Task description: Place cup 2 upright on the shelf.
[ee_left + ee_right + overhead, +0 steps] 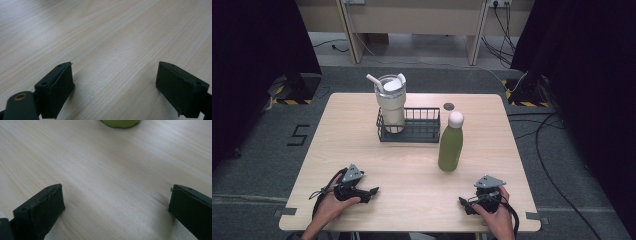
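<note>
Two grippers sit low in the high view, each held in a hand near the bottom edge of the wooden table [362, 150]: the left gripper [373, 190] at lower left, the right gripper [461, 202] at lower right, well apart from each other. In the left gripper view the left gripper [115, 80] has its jaws spread wide over bare wood with nothing between them. In the right gripper view the right gripper [116, 205] is likewise spread wide over bare wood, and the rounded base of the green bottle [120, 123] shows at the top edge of that frame, beyond the jaws.

The green bottle [450, 142] stands upright just right of the middle of the high view, with a white cap, nearest to the right gripper and with open table between them. Just to its upper left is a dark wire basket [422, 132], its right end close beside the bottle; whether they touch I cannot tell. A cream tumbler [391, 102] with a clear lid and a white straw stands upright in the left end of the basket. A small dark round disc [449, 106] lies on the table behind the basket, toward the top of the tabletop. Nothing lies between either gripper and the bottle
</note>
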Demonstrator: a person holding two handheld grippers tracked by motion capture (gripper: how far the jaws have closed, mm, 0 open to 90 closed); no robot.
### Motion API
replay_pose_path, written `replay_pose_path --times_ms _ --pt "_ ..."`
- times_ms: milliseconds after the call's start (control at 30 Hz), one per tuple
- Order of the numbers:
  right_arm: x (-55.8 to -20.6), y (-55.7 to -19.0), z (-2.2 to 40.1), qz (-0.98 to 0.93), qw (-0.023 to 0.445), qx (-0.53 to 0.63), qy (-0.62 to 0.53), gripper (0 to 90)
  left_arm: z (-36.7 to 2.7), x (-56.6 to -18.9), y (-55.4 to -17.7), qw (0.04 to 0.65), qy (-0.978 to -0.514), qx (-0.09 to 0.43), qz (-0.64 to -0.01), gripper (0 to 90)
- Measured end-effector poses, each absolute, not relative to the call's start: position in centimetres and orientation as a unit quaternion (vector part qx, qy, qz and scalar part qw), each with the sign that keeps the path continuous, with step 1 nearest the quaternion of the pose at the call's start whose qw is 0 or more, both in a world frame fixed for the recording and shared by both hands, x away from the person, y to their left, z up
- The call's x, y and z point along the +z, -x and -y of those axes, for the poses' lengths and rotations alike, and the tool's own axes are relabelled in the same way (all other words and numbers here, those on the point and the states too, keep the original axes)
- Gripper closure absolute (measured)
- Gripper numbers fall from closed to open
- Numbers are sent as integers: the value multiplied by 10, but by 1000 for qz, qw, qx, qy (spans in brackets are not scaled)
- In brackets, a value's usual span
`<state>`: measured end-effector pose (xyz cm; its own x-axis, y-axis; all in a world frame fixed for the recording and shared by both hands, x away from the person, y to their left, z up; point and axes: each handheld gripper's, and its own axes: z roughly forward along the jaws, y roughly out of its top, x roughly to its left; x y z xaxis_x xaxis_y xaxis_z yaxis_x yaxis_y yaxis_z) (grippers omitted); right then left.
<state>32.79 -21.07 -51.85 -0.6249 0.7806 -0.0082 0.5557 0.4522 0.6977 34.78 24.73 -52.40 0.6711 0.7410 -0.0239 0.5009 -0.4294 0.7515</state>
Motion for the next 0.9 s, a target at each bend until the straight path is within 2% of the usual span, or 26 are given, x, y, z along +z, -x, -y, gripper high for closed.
replay_pose_path --times_ms 200,233,267,300,367,433,500,733,900 --pt "-518 -327 210 -837 161 341 -397 31 -247 -524 -348 381 -831 157 -373 132" --pt "-518 -327 211 -837 162 345 -393 80 -247 -524 -348 381 -831 157 -373 132" --pt "-516 -327 213 -833 172 357 -386 203 -247 -524 -348 382 -831 157 -374 132" --pt "-516 -327 213 -833 172 357 -386 203 -247 -524 -348 382 -831 157 -374 132" --pt "-516 -326 213 -831 177 356 -389 134 -247 -524 -348 382 -831 157 -373 131" --pt "-515 -326 213 -828 189 365 -381 187 -247 -524 -348 382 -831 156 -373 131" --pt "-512 -325 211 -825 195 374 -375 147 -247 -524 -348 382 -831 156 -373 131" --pt "-504 -325 208 -805 225 403 -373 152 -247 -524 -348 381 -831 157 -374 127" --pt "-500 -325 206 -795 228 423 -371 152 -247 -524 -348 381 -831 157 -374 127"
